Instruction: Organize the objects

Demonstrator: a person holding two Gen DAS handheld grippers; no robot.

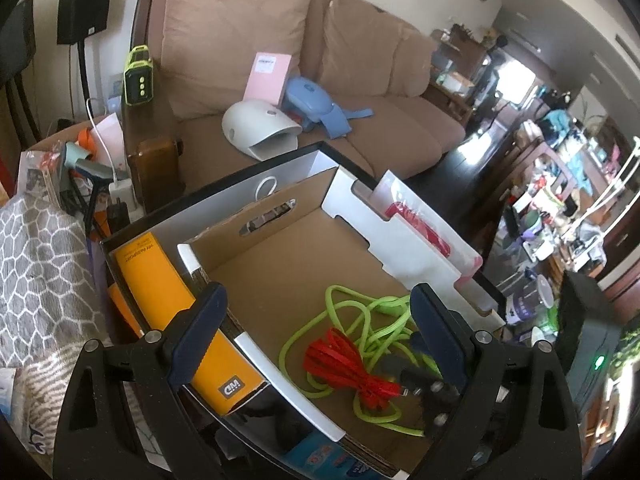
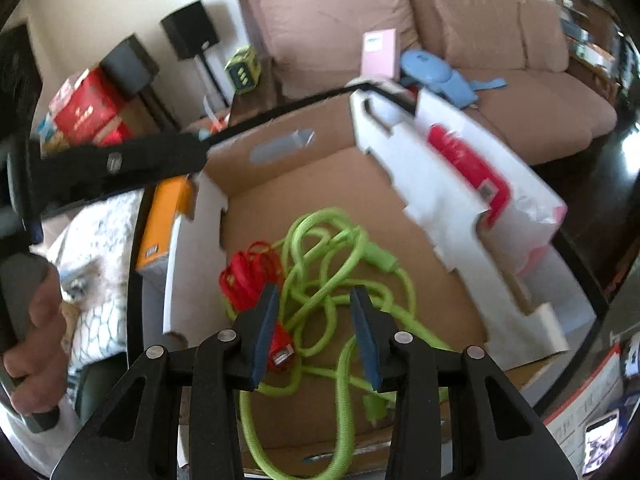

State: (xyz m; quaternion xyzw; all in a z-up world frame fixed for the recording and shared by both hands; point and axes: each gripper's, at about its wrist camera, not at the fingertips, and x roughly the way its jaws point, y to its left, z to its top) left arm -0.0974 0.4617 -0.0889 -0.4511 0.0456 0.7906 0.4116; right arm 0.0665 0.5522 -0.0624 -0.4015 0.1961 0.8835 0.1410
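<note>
**Both grippers spread over the cable tangle in the box**

Nearest me, my right gripper [image 2: 314, 334] hangs with its jaws apart above the green cable [image 2: 320, 248], holding nothing. The red cable bundle [image 2: 250, 274] lies just beside its left finger, a red plug end showing under that pad. My left gripper [image 1: 316, 336] is spread wide too, empty, hovering over the same cardboard box [image 1: 280, 256], where the two cables lie tangled on its floor.

The risk, as I judge it: the green loops cross over the red bundle, so closing on one strand may drag the other up with it, or snag on the white insert [image 2: 452, 188] along the box wall. The right view is blurred, so I cannot tell exactly which loop sits between the pads.

Further out, a yellow box [image 1: 168, 292] stands in the slot left of the cardboard box, and a red packet [image 2: 468, 160] sits behind the white insert. Beyond, on the sofa [image 1: 400, 128], rest a white dome device [image 1: 260, 128], a blue gadget [image 1: 316, 100] and a pink booklet [image 1: 268, 76].
</note>
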